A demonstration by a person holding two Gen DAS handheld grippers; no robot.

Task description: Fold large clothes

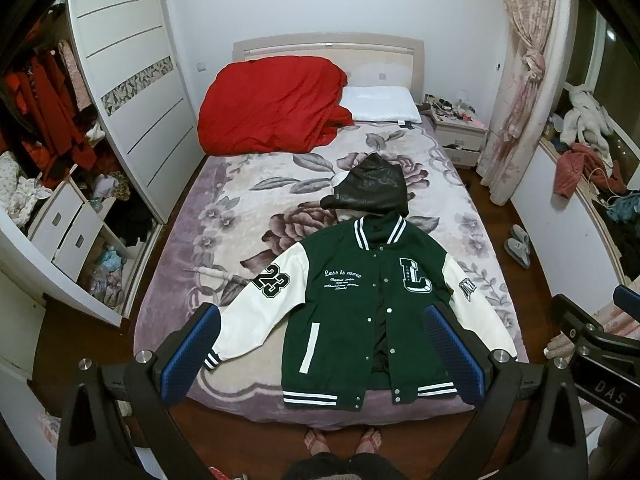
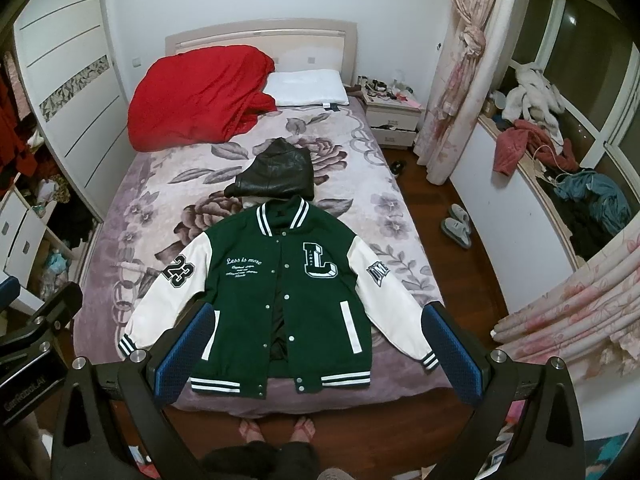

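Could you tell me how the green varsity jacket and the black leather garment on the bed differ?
The green varsity jacket lies spread flat, sleeves out, at the foot of the bed; the black leather garment sits bunched in a compact heap farther up the bed. The jacket is matte green with white sleeves and patches; the leather garment is plain, glossy black. Both rest on the floral blanket, untouched by either gripper.
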